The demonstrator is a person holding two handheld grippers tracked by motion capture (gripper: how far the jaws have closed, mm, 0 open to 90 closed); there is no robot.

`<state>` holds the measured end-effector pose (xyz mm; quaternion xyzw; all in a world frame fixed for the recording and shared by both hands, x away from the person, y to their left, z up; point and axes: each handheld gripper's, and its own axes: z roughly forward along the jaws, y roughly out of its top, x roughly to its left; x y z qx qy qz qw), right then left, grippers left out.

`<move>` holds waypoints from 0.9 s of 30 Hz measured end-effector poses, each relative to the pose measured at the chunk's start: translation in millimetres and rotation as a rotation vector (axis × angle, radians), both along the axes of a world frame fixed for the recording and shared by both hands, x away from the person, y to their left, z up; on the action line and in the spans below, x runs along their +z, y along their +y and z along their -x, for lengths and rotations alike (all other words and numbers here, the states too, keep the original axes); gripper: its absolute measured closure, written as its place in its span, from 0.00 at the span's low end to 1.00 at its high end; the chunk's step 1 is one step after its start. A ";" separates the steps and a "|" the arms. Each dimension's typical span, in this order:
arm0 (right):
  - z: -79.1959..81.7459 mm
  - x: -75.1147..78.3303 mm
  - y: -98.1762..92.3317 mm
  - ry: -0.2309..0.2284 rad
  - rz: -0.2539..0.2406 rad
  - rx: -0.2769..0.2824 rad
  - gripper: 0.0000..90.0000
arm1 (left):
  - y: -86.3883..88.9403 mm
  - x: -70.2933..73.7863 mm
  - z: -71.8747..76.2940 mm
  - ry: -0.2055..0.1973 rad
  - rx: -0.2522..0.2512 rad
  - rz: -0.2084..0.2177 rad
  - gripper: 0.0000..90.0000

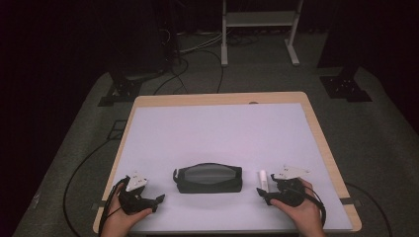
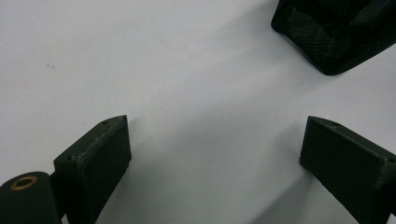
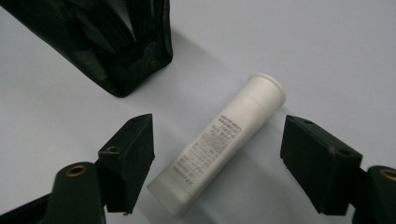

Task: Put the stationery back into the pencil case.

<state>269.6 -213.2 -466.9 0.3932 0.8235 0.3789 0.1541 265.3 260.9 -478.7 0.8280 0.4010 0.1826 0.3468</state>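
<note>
Evidently nothing was packed yet: the white tube (image 3: 218,148) lay on the worktop (image 1: 222,128) at three o'clock of the black mesh pouch (image 1: 208,178), loose between the right gripper (image 3: 217,154)'s wide jaws, while the left gripper (image 2: 215,154)'s jaws gaped wide over nothing.

Dark lab or recording studio, white-topped table (image 1: 217,123), floor cables (image 1: 190,64), stand bases (image 1: 346,89), metal frame (image 1: 259,22)

Pouch (image 3: 107,42) cut off by top edge.
</note>
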 end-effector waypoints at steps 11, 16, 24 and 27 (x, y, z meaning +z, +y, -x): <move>2.1 -6.7 6.8 -0.002 0.042 0.013 0.41 | 0.1 0.0 -0.2 0.002 -0.001 0.000 0.09; 2.3 -6.7 5.4 -0.002 0.049 0.002 0.49 | 0.2 0.1 -0.4 0.002 -0.001 0.000 0.09; 1.6 -7.6 3.5 0.009 0.059 -0.025 0.61 | 0.3 0.0 -0.6 0.003 -0.001 0.001 0.09; 2.1 -7.5 2.2 0.013 0.051 -0.040 0.65 | 0.3 0.0 -0.5 0.003 -0.001 0.001 0.09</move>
